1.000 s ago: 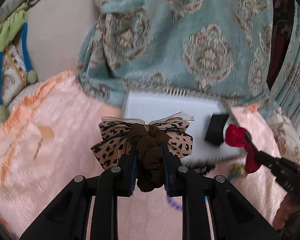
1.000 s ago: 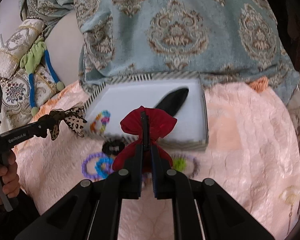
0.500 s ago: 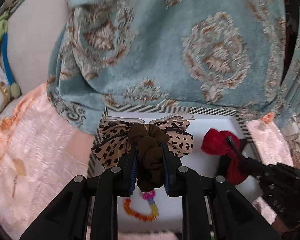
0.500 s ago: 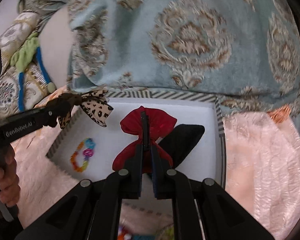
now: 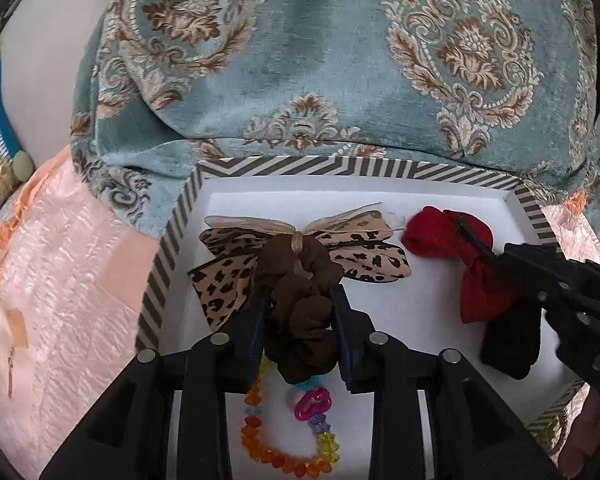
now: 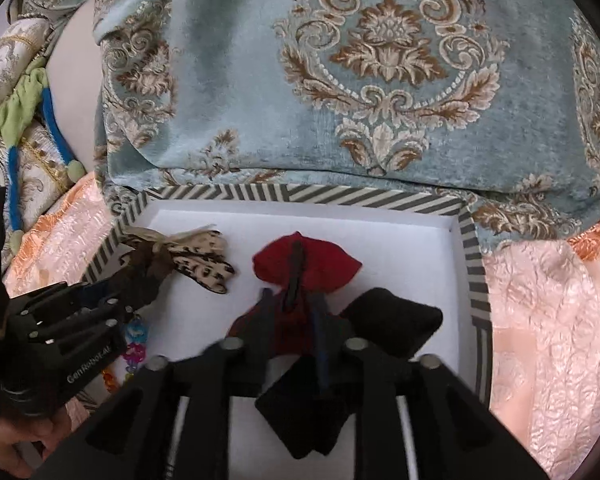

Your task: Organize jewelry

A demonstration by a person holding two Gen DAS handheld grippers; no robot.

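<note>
A white tray with a striped rim (image 5: 340, 168) (image 6: 300, 194) lies on the bed. My left gripper (image 5: 298, 312) (image 6: 136, 272) reaches in over its left side. Its jaws are opening, and the pads still touch the brown scrunchie of the leopard bow (image 5: 360, 256) (image 6: 204, 268), which rests on the tray floor. My right gripper (image 6: 292, 300) (image 5: 480, 248) is over the tray's middle with its jaws opening. The red bow (image 6: 328, 268) (image 5: 432, 236) lies loose between the parted fingers. A black bow (image 6: 396, 320) (image 5: 508, 344) lies beside it.
A coloured bead bracelet (image 5: 284, 460) (image 6: 134, 344) lies at the tray's near left. A teal patterned cushion (image 5: 300, 60) rises right behind the tray. Pink quilted bedspread (image 5: 60, 280) surrounds it. A green and blue fabric toy (image 6: 24, 108) is far left. A hand (image 6: 24, 452) holds the left gripper.
Both grippers moved forward and down from the bedspread over the tray and lowered their bows onto its floor. The right fingers have parted; the left fingers have spread a little.
</note>
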